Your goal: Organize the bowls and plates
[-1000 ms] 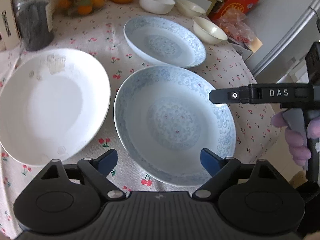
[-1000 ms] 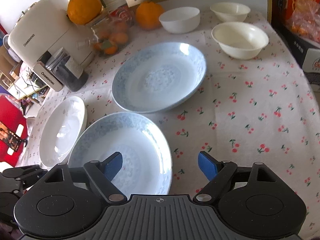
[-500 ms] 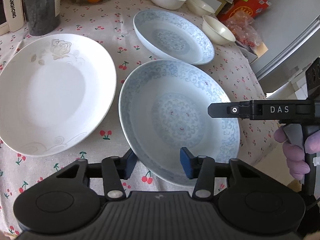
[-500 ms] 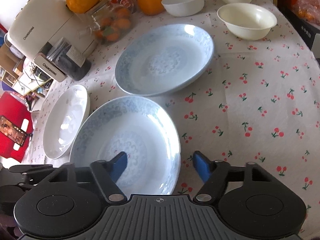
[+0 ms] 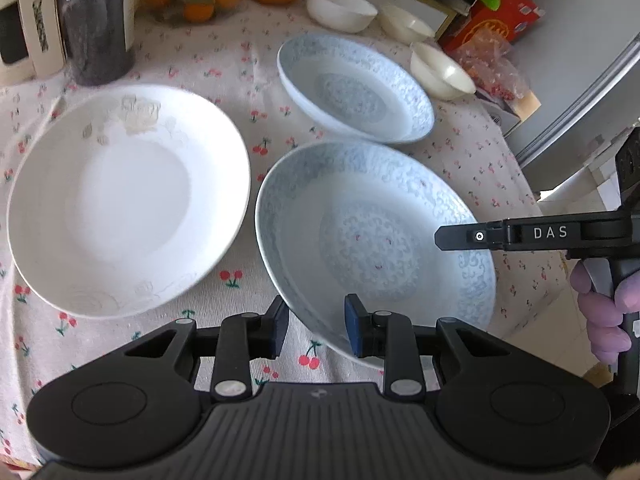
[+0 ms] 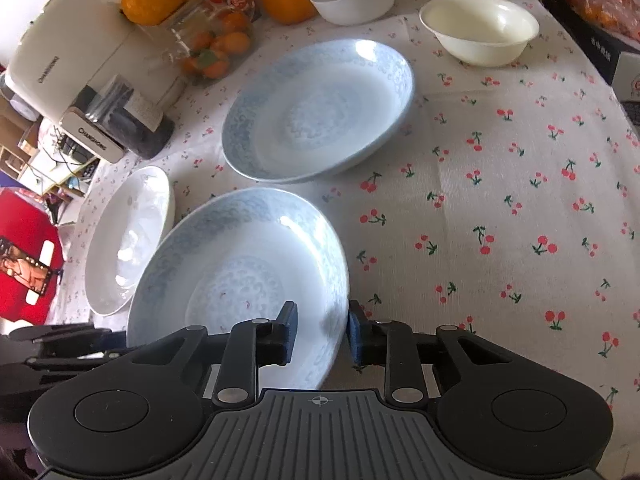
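Both claws are set on the near blue plate [image 5: 372, 236], which lies on the surface [image 6: 500, 184] in front of the person, just beside the white plate [image 5: 124, 196] and near the far blue plate [image 5: 354, 88].

Left claw [image 5: 314, 328]: jaws closing, with the plate's near-left rim between them; whether the pads already press the rim cannot be told.

Right claw [image 6: 322, 330]: jaws closing, straddling the plate's right rim; contact likewise cannot be confirmed.

Governing relation: the plate lies directly ahead of and below both claws, held from opposite edges, so neither hand is nearer. The far blue plate stands beyond it, the likely stacking place.

Judgement: the grip appears nearly complete; a level lift by both hands seems next. Uneven closing could tilt or slip the glazed rim.
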Available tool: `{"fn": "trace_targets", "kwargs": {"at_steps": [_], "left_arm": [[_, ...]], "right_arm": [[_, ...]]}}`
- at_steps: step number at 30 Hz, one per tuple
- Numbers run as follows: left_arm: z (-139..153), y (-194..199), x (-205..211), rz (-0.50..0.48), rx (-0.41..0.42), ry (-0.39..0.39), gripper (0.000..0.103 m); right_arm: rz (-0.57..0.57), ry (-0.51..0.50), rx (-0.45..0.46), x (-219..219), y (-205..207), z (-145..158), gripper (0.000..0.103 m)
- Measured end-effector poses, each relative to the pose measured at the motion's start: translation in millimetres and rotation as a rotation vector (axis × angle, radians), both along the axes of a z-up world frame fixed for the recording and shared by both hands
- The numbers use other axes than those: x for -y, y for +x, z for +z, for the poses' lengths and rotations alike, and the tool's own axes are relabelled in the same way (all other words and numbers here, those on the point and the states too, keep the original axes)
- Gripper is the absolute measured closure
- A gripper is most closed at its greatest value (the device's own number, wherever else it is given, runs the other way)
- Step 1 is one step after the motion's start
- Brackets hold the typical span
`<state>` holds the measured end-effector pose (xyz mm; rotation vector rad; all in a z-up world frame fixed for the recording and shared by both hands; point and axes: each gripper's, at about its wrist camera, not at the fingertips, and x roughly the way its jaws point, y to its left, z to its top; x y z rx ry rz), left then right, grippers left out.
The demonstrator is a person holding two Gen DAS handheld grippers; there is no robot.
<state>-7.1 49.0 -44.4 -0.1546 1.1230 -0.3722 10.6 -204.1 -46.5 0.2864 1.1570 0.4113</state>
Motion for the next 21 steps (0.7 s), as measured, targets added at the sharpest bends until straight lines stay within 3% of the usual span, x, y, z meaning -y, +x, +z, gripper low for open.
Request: {"fn": "trace_targets", "kwargs": {"at_steps": [11, 21], "left_arm": [[8, -4, 0, -0.019, 0.022, -0.023, 0.074], [24, -5, 5, -0.028, 0.094, -0.041, 0.074]], "right_arm": [[-0.017, 0.034, 0.025, 10, -8, 18, 0.077], [-0.067, 0.081, 0.062, 24, -9, 33, 0.077]]}}
